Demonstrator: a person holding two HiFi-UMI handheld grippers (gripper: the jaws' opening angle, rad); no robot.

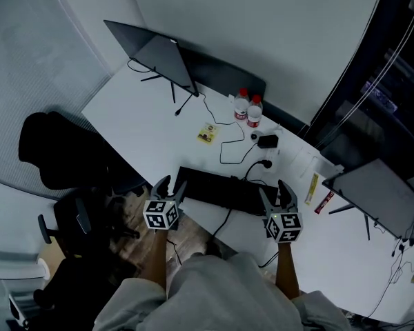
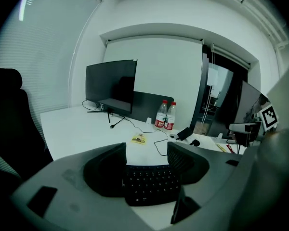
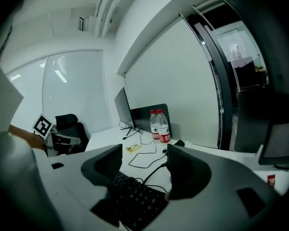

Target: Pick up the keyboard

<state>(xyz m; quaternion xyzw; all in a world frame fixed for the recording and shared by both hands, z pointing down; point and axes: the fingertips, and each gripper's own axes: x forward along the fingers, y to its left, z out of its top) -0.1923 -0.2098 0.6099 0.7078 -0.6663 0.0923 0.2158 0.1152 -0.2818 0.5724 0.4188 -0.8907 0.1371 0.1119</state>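
Our left gripper (image 1: 170, 183) and right gripper (image 1: 274, 189) gape, unclenched, before the keyboard (image 1: 221, 190); only the gripper views reveal its keys (image 2: 149, 182).

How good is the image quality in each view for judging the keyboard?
Head view: dim and bluish but sharp; the black keyboard stands out on the white desk. Left gripper view: fisheye-bent walls, dark corners, keys legible. Right gripper view: same distortion, keys murky in shadow.

left tongs (image 1: 171, 183) and right tongs (image 1: 274, 190), both gaping, flank the keyboard (image 1: 217, 189).
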